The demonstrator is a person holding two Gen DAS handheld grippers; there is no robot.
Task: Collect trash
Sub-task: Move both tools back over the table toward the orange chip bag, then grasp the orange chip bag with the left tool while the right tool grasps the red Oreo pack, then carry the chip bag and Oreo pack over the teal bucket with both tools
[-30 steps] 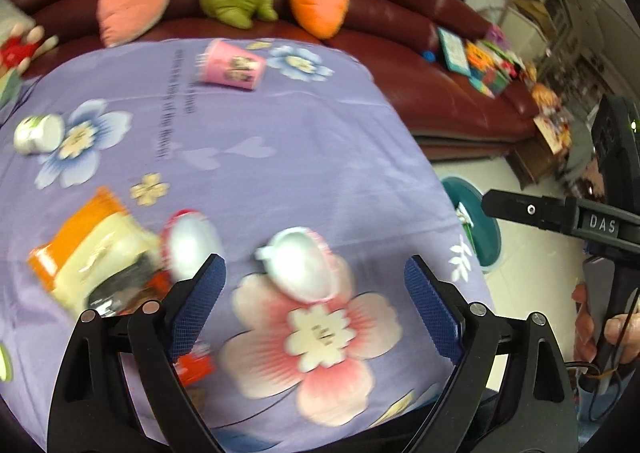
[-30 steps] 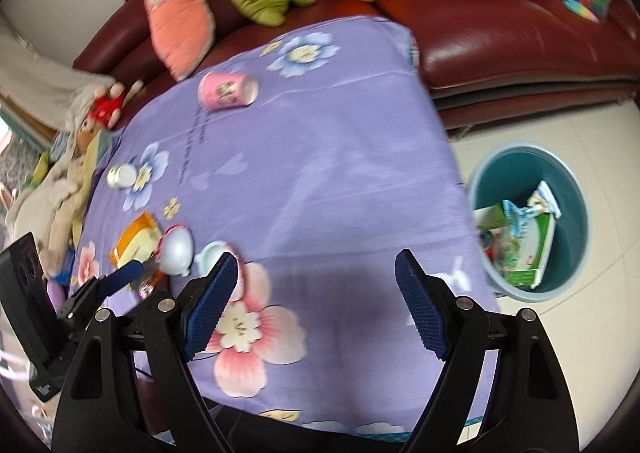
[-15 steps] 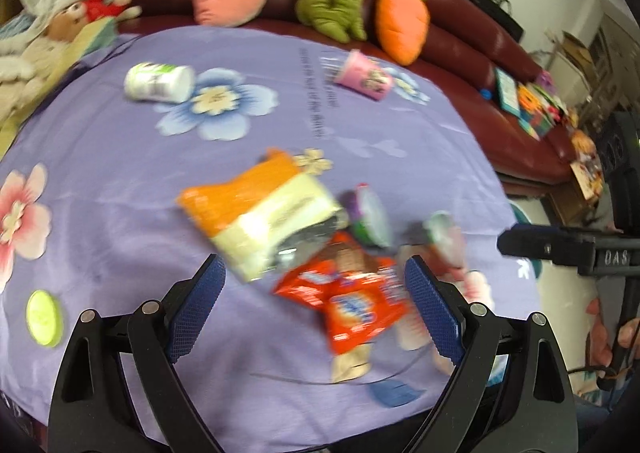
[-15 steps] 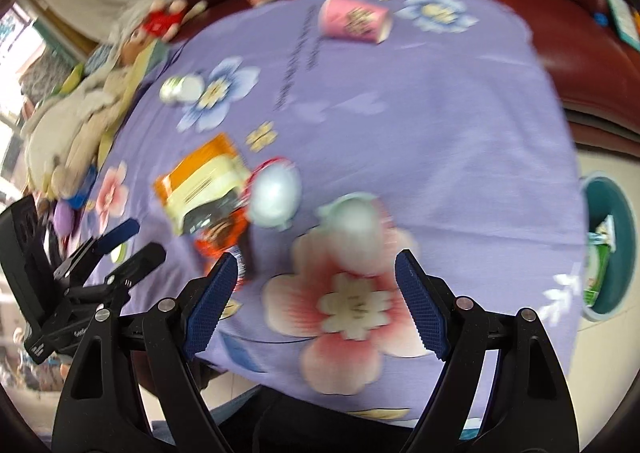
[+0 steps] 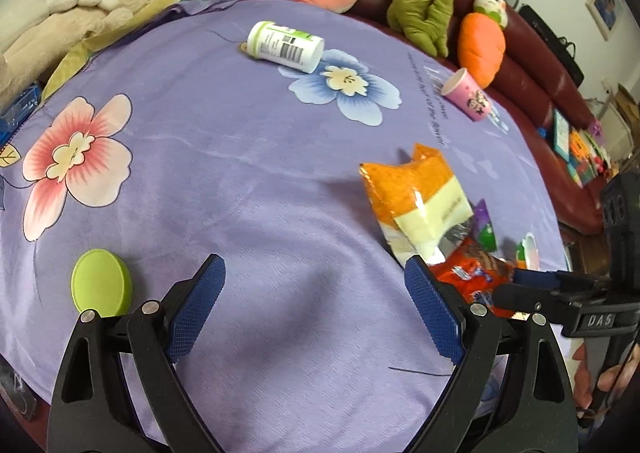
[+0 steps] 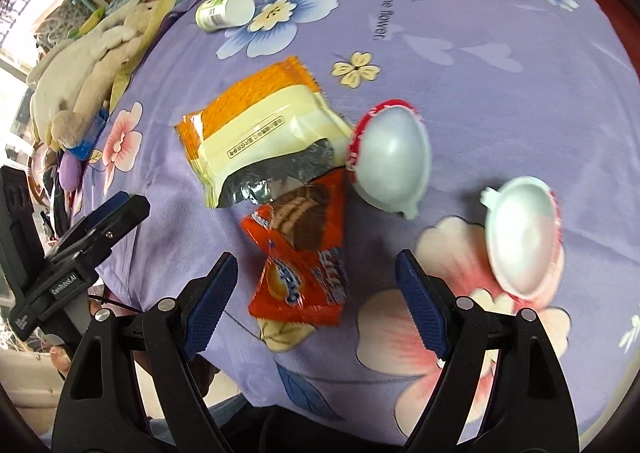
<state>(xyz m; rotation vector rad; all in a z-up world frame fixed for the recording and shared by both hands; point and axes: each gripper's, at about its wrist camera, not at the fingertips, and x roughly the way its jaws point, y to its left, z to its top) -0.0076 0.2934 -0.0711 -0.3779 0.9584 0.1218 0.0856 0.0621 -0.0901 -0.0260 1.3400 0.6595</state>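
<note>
Two grippers hang over a table draped in a purple flowered cloth (image 5: 248,181), each with its jaws wide apart and nothing between them. The right gripper (image 6: 316,301) stands above a red snack wrapper (image 6: 300,257) near the table's front edge. An orange-and-cream packet (image 6: 260,125) touches that wrapper's far end, with one egg-shaped plastic half (image 6: 392,161) just beside it and another half (image 6: 520,237) apart toward the right edge. The left gripper (image 5: 316,309) hovers over bare cloth, a green lid (image 5: 100,285) near the left edge. A white bottle (image 5: 284,47) and pink cup (image 5: 466,99) lie toward the far edge.
</note>
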